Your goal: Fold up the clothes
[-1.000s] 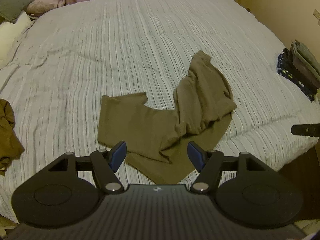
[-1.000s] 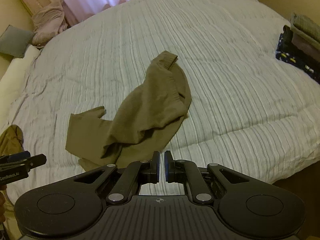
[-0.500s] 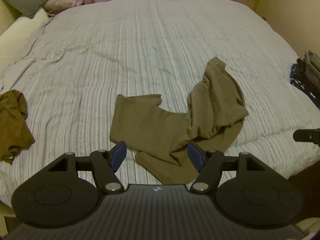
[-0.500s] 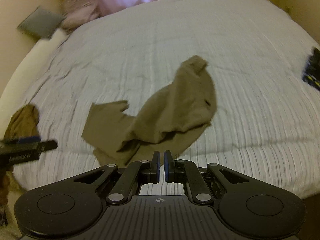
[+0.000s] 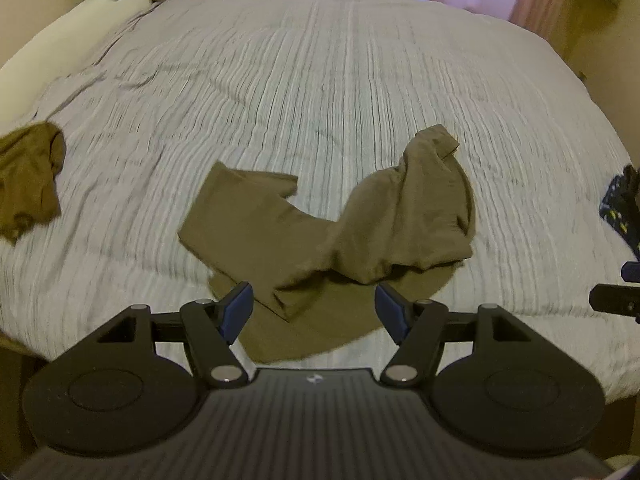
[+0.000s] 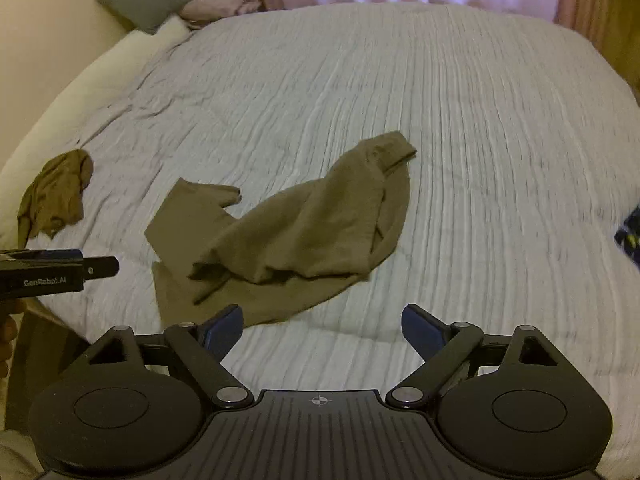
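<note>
Left wrist view: the left tongs [image 5: 314, 312] stood spread wide with nothing between the pads, hanging just over the near hem of the olive garment [image 5: 332, 236]. That garment lay crumpled near the foot edge of the bed [image 5: 320, 80], one flat panel to the left, a bunched and twisted mass to the right with a cuff or collar end poking up toward the far side. A second brownish garment [image 5: 28, 184] sat well apart at the left edge, and a dark patterned stack [image 5: 620, 208] showed at the right edge. The tip of the right tongs [image 5: 616, 304] just entered at the right.

Right wrist view: the right tongs [image 6: 322, 330] were opening, already spread wide, with only bare bedspread between the pads; the garment's near hem [image 6: 256, 308] lay just left of them. The left tongs [image 6: 60, 270] came in from the left margin, beside the person's hand [image 6: 8, 328].

The step in hand looked like reaching for the hem to spread the piece flat. It would go best if each tong took a separate corner of the bottom layer, not the twisted fold on top, then drew apart.

Only the right view showed the grey cushion [image 6: 140, 0]; the left view alone showed the hem directly under the spread pads. Motion blur left the garment's type uncertain, possibly a long-sleeved top.
</note>
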Available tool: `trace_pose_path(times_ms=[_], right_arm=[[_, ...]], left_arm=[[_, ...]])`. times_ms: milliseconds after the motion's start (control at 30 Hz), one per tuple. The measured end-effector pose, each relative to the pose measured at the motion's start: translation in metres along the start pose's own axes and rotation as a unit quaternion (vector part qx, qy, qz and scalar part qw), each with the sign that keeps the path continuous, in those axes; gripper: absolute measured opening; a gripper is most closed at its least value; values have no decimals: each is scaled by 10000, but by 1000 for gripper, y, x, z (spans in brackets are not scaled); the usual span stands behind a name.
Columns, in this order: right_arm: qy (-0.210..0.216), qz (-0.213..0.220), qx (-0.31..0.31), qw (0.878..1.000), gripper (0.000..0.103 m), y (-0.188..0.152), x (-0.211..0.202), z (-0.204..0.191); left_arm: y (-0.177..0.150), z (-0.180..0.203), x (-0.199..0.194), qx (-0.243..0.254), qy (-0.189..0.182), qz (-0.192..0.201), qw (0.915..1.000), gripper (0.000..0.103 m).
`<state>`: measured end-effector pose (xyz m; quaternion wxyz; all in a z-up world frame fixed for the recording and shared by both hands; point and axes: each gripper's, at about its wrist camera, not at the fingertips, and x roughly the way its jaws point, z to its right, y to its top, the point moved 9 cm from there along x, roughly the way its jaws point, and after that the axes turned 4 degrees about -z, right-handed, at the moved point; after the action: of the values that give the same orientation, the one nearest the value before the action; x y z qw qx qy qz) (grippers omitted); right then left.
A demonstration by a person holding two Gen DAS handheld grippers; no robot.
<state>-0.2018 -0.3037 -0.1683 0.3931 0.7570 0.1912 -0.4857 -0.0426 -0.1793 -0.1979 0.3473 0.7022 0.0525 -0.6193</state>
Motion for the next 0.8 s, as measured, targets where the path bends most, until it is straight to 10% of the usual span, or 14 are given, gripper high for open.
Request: trace_pose_path(times_ms=[800], right_arm=[[754, -462, -595, 9943, 90, -31, 10, 23]], left_arm=[[-69, 4, -35, -976, 943, -108, 9907, 64]])
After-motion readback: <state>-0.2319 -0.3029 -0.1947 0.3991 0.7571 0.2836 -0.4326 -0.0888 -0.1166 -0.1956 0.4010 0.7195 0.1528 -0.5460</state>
